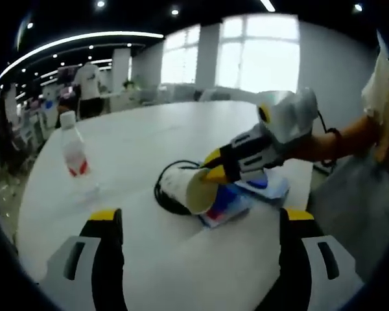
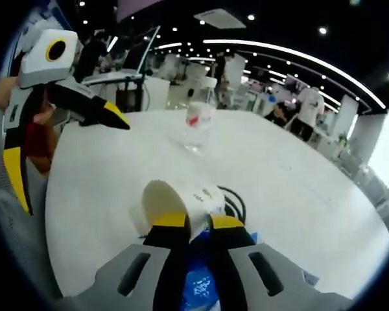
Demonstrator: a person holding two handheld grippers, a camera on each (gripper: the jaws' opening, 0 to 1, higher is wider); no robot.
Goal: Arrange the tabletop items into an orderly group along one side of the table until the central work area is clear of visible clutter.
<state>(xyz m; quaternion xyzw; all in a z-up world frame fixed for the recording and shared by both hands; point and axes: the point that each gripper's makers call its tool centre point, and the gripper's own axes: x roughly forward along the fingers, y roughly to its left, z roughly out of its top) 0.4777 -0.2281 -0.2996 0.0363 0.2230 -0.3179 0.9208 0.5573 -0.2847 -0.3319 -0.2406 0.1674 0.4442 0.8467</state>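
A white paper cup (image 1: 185,186) lies tilted on its side over a black cable coil (image 1: 161,192), and my right gripper (image 1: 211,173) is shut on its wall. In the right gripper view the same cup (image 2: 175,197) is pinched between my right gripper's (image 2: 198,221) yellow tips. A blue-and-white packet (image 1: 232,202) lies under the cup. My left gripper (image 1: 201,217) stands wide open in front of the cup, holding nothing. Its fingers (image 2: 109,115) show at the upper left of the right gripper view. A clear water bottle (image 1: 73,152) with a red label stands upright farther off.
The round white table (image 1: 181,129) stretches far behind the items. The bottle (image 2: 196,126) stands apart from the cup, cable (image 2: 236,202) and packet (image 2: 198,285). A person's arm (image 1: 343,136) reaches in from the right. People and desks stand beyond the table's far edge.
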